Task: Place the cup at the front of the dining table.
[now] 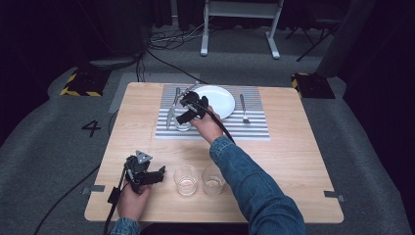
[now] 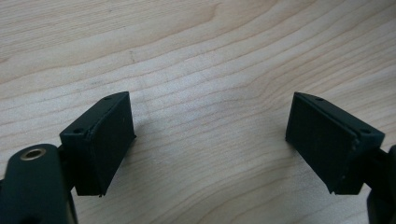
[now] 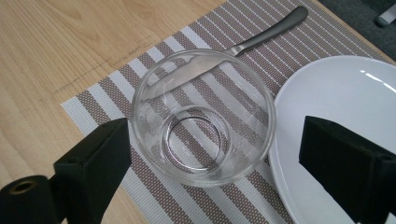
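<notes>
Right gripper [image 3: 210,154] spread around glass [image 3: 201,116] on striped mat [image 1: 254,126] beside plate [image 3: 345,98]; left gripper [image 2: 210,140] spread over bare desk [image 2: 201,46].

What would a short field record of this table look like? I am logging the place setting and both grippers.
surface: wooden table
mat: striped placemat at the far middle
plate: white plate on the mat
cutlery: knife left of the plate, fork right of it
glass on mat: glass, empty, upright, beside the plate
near glasses: two glasses at the near edge
right gripper: open, jaws either side of the glass on the mat
left gripper: open over bare wood
</notes>
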Demonstrator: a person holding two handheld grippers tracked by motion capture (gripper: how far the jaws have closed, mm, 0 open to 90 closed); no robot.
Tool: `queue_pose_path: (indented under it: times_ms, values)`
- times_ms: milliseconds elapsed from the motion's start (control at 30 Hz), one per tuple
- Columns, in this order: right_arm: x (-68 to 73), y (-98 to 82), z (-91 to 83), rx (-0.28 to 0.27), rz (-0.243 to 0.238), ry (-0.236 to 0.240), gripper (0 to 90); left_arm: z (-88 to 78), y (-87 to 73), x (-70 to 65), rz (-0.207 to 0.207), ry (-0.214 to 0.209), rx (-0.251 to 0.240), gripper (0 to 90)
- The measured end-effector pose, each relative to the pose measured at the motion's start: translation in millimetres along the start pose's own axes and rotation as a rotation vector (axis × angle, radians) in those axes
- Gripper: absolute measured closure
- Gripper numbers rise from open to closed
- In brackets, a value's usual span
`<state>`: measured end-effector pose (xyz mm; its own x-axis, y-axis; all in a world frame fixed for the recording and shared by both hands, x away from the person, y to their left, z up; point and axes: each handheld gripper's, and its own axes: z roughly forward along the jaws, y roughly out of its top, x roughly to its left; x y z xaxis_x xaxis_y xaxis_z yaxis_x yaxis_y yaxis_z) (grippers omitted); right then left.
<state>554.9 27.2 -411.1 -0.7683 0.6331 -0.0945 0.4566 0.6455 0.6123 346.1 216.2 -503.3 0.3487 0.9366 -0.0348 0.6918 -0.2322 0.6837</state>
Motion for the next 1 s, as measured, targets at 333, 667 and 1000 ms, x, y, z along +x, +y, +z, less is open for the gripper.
queue_pose_path:
  times_ms: [333, 667, 1000]
  values:
    - [-1.1, -2.5, -35.1, -0.032, -0.009, 0.015, 10.2, 0.5, 0.2, 0.0, 0.000, 0.003, -0.004, 15.6]
    - [-0.4, -11.9, -88.3, -0.064, -0.043, 0.045, 10.7, 1.0, 0.5, 0.2, 0.002, 0.006, -0.007, 15.6]
    - [-11.2, -27.3, -130.3, -0.099, -0.039, 0.054, 10.6, 0.7, 0.6, 0.2, 0.002, 0.004, -0.004, 15.6]
